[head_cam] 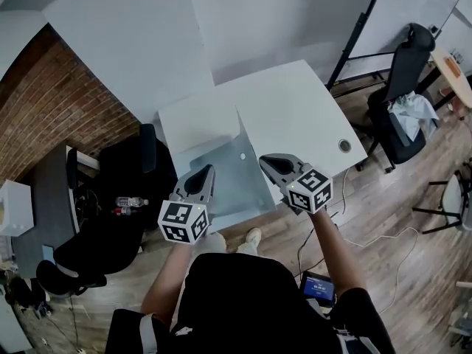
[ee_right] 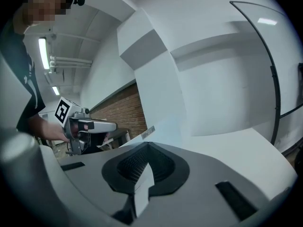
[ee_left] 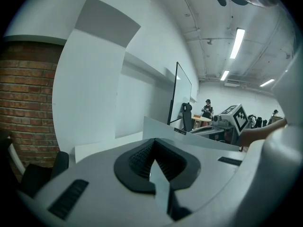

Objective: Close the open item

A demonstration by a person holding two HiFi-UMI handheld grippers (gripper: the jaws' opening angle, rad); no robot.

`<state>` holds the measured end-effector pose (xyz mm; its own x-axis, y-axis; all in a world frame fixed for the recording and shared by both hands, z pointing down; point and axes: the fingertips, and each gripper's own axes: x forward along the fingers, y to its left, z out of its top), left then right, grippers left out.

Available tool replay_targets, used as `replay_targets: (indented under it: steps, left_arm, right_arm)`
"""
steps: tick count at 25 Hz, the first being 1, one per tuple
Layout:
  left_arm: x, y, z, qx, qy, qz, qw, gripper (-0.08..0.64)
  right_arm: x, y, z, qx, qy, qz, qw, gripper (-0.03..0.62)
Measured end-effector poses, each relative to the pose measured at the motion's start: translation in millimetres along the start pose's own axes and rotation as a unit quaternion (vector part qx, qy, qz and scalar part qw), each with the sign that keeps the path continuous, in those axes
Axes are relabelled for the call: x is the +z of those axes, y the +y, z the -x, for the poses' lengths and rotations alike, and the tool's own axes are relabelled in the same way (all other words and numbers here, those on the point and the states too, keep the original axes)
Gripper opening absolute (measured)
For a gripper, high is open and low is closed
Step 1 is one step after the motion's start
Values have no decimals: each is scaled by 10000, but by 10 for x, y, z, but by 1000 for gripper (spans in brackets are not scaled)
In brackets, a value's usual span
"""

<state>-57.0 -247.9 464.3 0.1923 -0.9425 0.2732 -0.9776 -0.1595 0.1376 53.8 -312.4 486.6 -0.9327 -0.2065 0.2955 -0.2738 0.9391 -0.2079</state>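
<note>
The open item is a flat white case on the white table [head_cam: 310, 102]. Its pale grey panel [head_cam: 225, 183] stands tilted up toward me, and the white half [head_cam: 195, 120] lies behind it. My left gripper [head_cam: 204, 172] is at the panel's left edge and my right gripper [head_cam: 269, 161] at its right edge. A thin pale sheet edge sits clamped between the pads in the left gripper view [ee_left: 152, 162] and in the right gripper view [ee_right: 144, 167]. Each gripper view shows the other gripper across the panel: the right gripper [ee_left: 232, 119] and the left gripper [ee_right: 78, 122].
Black office chairs [head_cam: 110, 198] and a water bottle [head_cam: 131, 201] stand left of the table beside a brick wall [head_cam: 51, 102]. Another black chair [head_cam: 402, 87] and a whiteboard stand [head_cam: 361, 28] are at the right. A cable hole [head_cam: 345, 145] marks the tabletop.
</note>
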Motion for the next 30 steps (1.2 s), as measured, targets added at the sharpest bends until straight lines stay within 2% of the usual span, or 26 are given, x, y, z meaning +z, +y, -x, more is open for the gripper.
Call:
replay_targets:
  steps: [7,12,20,30]
  left_arm:
    - [-22,208,85,76,18,48,10000,9]
    - [-51,459,210,287,-1,165,9995,9]
    - [-233,827,418,590,6,456,9972,9]
    - [-475,1251,707,979,50,744,9924,9]
  right_arm:
    - [23,174,-277,301,141,13,9994,37]
    - [-31,326,-528,537,399,166,9976,37]
    - [-226,666,-919,995,858,455,9903,37]
    - [-467,955,-1385,1374,1363,846,9774,37]
